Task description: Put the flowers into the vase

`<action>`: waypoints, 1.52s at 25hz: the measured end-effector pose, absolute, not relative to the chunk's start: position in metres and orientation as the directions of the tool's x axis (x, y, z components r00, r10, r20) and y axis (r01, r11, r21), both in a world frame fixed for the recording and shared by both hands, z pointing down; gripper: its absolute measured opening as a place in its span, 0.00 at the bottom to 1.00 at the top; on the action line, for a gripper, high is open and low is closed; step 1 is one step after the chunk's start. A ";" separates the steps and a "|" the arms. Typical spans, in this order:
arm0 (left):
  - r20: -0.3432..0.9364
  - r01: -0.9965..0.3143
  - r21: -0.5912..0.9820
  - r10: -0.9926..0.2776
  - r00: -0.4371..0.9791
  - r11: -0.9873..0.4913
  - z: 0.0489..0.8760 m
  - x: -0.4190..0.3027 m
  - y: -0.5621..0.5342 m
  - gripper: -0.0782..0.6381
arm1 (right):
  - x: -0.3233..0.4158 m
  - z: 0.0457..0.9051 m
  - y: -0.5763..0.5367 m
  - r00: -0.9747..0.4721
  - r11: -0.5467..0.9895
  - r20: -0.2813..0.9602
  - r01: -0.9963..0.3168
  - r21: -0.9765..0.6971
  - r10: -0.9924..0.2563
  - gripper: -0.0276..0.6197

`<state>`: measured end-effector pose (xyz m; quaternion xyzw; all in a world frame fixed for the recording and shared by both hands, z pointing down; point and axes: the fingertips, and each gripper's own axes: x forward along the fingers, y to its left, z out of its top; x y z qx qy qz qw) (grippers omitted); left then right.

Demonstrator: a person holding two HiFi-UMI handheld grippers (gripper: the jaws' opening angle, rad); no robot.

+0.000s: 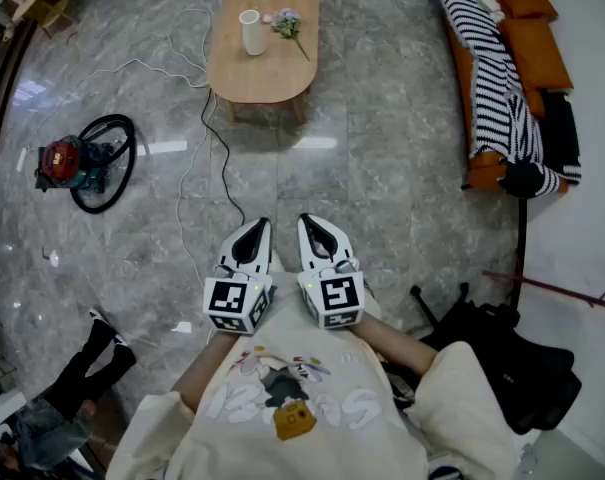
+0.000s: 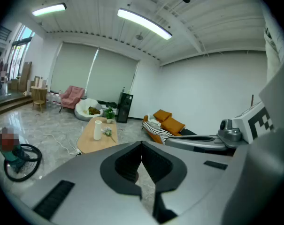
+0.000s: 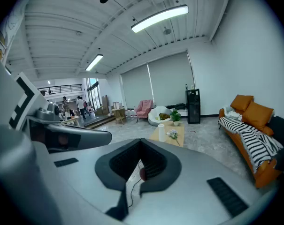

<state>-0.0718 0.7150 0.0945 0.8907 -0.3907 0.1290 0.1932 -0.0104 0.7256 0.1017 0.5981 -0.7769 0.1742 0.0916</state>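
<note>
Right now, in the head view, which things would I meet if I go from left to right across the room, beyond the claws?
red vacuum cleaner → white vase → flowers → orange sofa

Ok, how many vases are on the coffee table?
1: the white vase stands upright on the coffee table, left of the flowers; the far-end plant pot isn't counted.

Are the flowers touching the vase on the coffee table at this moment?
Apart. The head view shows a strip of bare tabletop between the vase, standing upright, and the flowers, which lie flat on the table beside it.
</note>
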 end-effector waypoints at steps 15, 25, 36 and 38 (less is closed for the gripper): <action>0.436 -0.741 0.236 -0.612 0.659 -0.629 0.104 -0.006 0.733 0.12 | 0.057 0.116 0.748 -0.308 0.211 0.341 -0.933 -0.292 -0.888 0.05; 0.447 -0.787 0.230 -0.656 0.609 -0.573 0.110 0.039 0.727 0.12 | 0.107 0.116 0.733 -0.373 0.281 0.291 -0.907 -0.313 -0.881 0.05; 0.480 -0.819 0.195 -0.676 0.559 -0.539 0.118 0.067 0.701 0.12 | 0.152 0.128 0.714 -0.379 0.256 0.309 -0.892 -0.372 -0.872 0.05; 0.480 -0.814 0.198 -0.670 0.567 -0.546 0.121 0.073 0.688 0.12 | 0.158 0.131 0.703 -0.370 0.245 0.311 -0.895 -0.373 -0.875 0.05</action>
